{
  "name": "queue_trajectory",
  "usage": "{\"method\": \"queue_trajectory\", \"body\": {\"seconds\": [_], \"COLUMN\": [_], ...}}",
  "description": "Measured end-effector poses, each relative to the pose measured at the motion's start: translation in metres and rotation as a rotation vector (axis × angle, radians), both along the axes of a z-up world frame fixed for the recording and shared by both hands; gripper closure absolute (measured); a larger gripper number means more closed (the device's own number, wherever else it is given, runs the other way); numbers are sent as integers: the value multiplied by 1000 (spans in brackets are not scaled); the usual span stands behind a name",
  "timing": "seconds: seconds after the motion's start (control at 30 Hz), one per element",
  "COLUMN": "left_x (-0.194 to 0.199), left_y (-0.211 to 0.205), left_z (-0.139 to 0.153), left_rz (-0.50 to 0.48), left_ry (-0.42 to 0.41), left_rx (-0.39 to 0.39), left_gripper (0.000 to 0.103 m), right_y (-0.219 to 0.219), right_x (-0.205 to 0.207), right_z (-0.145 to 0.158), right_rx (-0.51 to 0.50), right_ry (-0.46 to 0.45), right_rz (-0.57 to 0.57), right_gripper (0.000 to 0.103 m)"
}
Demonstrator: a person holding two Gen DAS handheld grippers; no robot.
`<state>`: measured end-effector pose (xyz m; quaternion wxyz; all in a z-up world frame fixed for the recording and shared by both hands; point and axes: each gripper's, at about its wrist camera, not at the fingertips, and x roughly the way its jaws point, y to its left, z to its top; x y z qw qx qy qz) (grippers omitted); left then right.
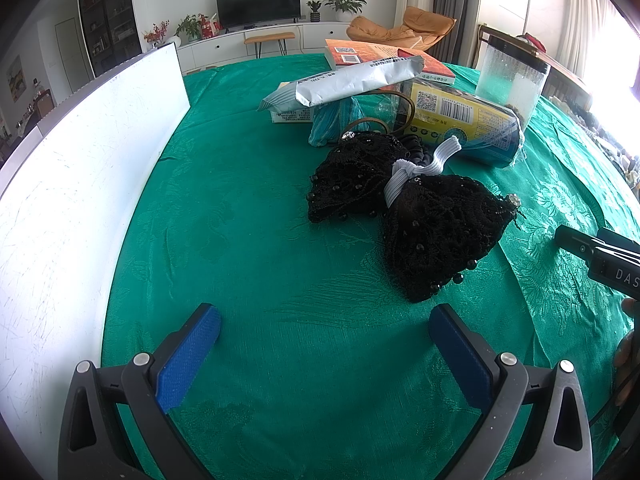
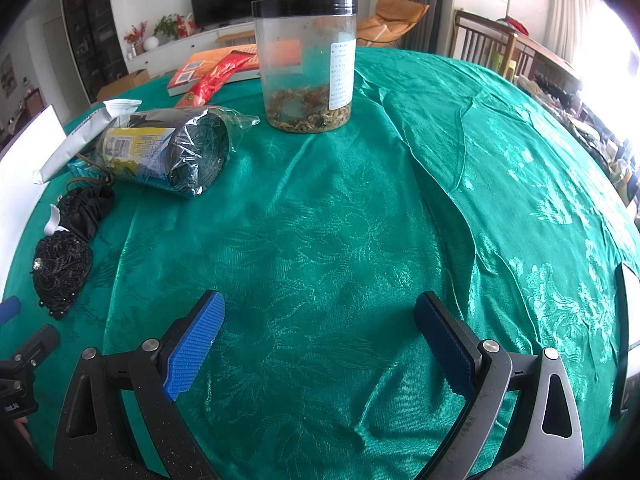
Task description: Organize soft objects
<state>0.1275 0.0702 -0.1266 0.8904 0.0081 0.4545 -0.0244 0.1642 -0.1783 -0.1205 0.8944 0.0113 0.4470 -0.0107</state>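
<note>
A black beaded lace piece [image 1: 420,208] with a white elastic band [image 1: 416,164] lies on the green tablecloth [image 1: 280,280], just ahead and to the right of my left gripper [image 1: 324,340]. The left gripper is open and empty over bare cloth. The lace piece also shows in the right wrist view [image 2: 60,268] at the far left. My right gripper [image 2: 318,334] is open and empty above the cloth, well right of the lace piece. A wrapped roll with a yellow label [image 2: 164,152] lies behind the lace piece, and it also shows in the left wrist view [image 1: 464,124].
A white box [image 1: 80,184] stands along the left. A silver snack pouch [image 1: 352,80], an orange book [image 1: 384,58], a red packet [image 2: 212,80] and a clear jar with a black lid [image 2: 306,64] sit further back. Wooden chairs [image 2: 492,48] stand behind the table.
</note>
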Motion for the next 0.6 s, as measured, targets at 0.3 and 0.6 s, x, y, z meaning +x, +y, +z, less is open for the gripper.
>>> {"method": "queue_trajectory", "body": {"seconds": [0.3, 0.6], "left_x": [0, 2], "left_y": [0, 2], "left_z": [0, 9], "left_rz": [0, -34], "left_ry": [0, 37], "left_rx": [0, -76], "left_gripper": [0, 2], "right_y": [0, 0], "right_x": [0, 0], "right_z": [0, 0], "right_rx": [0, 1], "right_ry": [0, 0], "right_rz": [0, 0], "right_gripper": [5, 5]}}
